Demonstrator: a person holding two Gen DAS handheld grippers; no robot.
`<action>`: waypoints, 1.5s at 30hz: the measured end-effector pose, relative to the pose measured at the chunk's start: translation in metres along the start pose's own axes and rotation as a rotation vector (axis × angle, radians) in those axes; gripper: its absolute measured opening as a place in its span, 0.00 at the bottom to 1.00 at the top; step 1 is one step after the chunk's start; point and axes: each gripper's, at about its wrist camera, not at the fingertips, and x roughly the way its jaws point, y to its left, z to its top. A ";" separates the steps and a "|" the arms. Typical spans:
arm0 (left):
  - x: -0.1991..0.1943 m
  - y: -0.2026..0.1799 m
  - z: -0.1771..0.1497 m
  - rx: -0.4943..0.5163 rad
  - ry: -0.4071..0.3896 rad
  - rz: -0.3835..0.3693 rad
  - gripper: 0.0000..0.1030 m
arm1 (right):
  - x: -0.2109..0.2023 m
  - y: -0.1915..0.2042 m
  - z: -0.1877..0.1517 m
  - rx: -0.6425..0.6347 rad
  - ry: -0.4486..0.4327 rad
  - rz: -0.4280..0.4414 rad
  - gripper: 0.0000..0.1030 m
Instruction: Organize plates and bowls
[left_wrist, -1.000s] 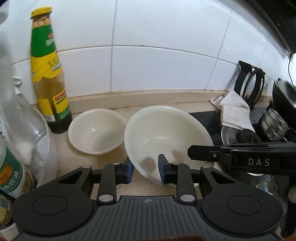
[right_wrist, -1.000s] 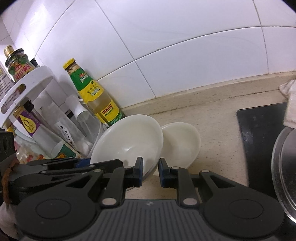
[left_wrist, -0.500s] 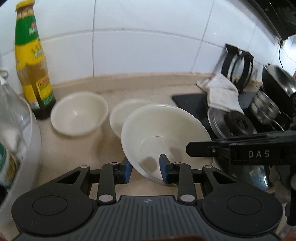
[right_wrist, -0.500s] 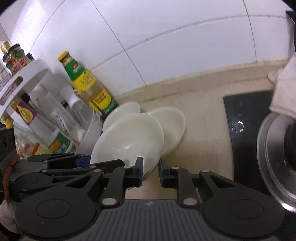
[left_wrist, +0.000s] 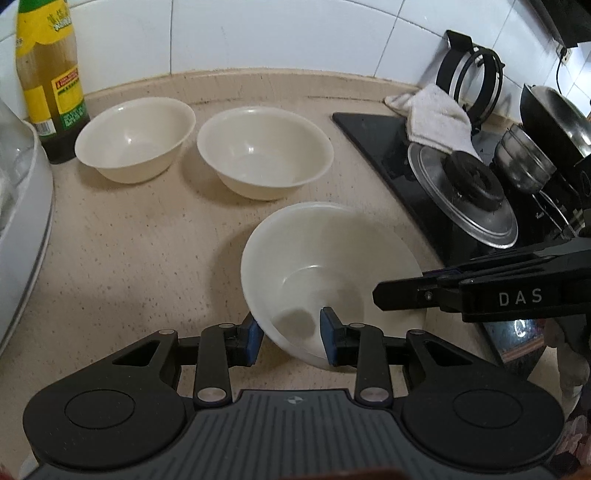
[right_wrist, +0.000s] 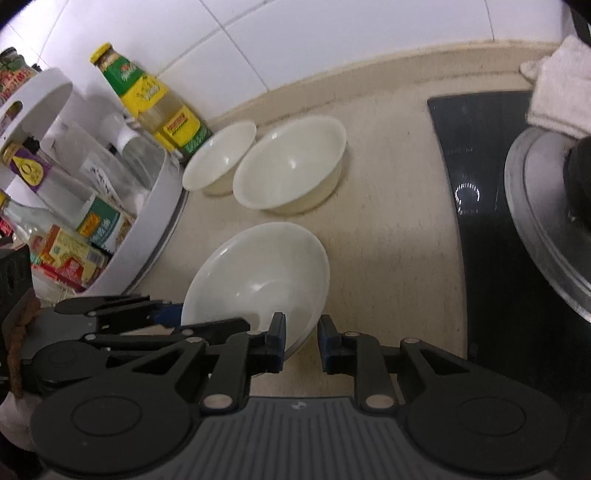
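Three white bowls are seen on the tan counter (left_wrist: 129, 258). The near bowl (left_wrist: 325, 258) is tipped, and its near rim is pinched by the right tongs (right_wrist: 301, 339), which are set narrow. Its left side is straddled by the left tongs (left_wrist: 290, 334), whose jaws have just been opening and are not squeezed on it. Two more bowls (left_wrist: 136, 133) (left_wrist: 264, 147) are set farther back, side by side. A bottle (left_wrist: 48, 74) is stood far left. A black stove top (left_wrist: 380, 147) is seen on the right.

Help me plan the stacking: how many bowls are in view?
3. Small bowl beside the sauce bottle; middle bowl to its right; near bowl between both grippers. No others visible.
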 end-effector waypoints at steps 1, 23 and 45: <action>0.000 0.001 0.000 0.000 0.004 0.000 0.40 | 0.001 0.000 -0.001 0.001 0.006 0.001 0.20; 0.010 0.043 0.081 -0.195 -0.096 0.034 0.45 | 0.003 -0.005 0.093 -0.051 -0.134 -0.073 0.26; 0.039 0.050 0.093 -0.239 -0.066 0.027 0.27 | 0.053 -0.020 0.113 -0.013 -0.064 -0.036 0.13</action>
